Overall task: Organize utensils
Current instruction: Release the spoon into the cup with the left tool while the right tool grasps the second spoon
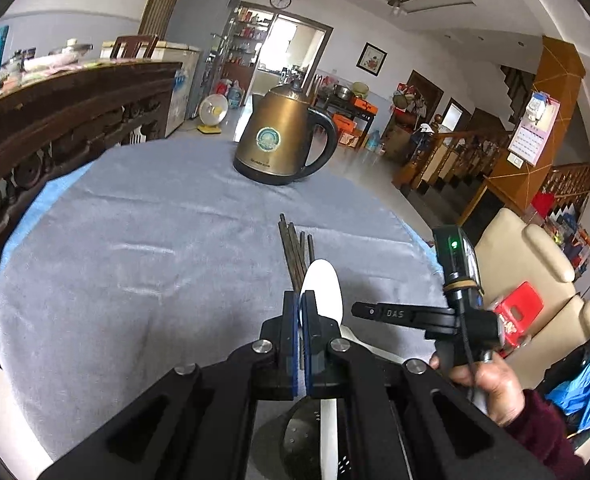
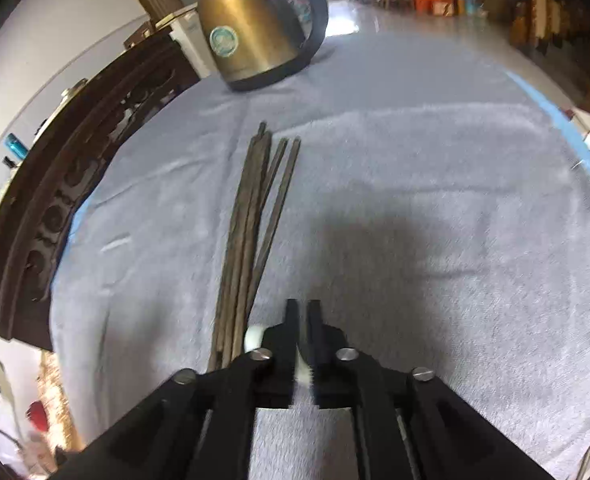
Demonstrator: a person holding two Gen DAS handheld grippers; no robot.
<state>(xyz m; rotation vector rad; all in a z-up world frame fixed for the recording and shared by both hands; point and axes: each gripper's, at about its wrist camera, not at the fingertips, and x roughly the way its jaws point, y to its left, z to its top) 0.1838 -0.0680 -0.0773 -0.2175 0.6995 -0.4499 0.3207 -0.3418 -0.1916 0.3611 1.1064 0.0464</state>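
Observation:
My left gripper (image 1: 301, 300) is shut on a white spoon (image 1: 323, 286), holding it edge-on above the grey cloth; its handle runs down under the jaws. Several dark wooden chopsticks (image 1: 295, 250) lie in a bundle just beyond it, also in the right wrist view (image 2: 255, 220). My right gripper (image 2: 303, 308) is shut on the end of a white spoon (image 2: 253, 338), seen only as small white bits beside and between the fingers. The right gripper (image 1: 361, 311) also shows in the left wrist view, right of the left one.
A brass kettle (image 1: 281, 136) stands at the far side of the cloth-covered round table (image 1: 135, 240). A dark perforated ladle (image 1: 299, 436) lies under my left gripper. A carved wooden chair back (image 2: 55, 200) borders the left. A cream armchair (image 1: 535, 264) is off right.

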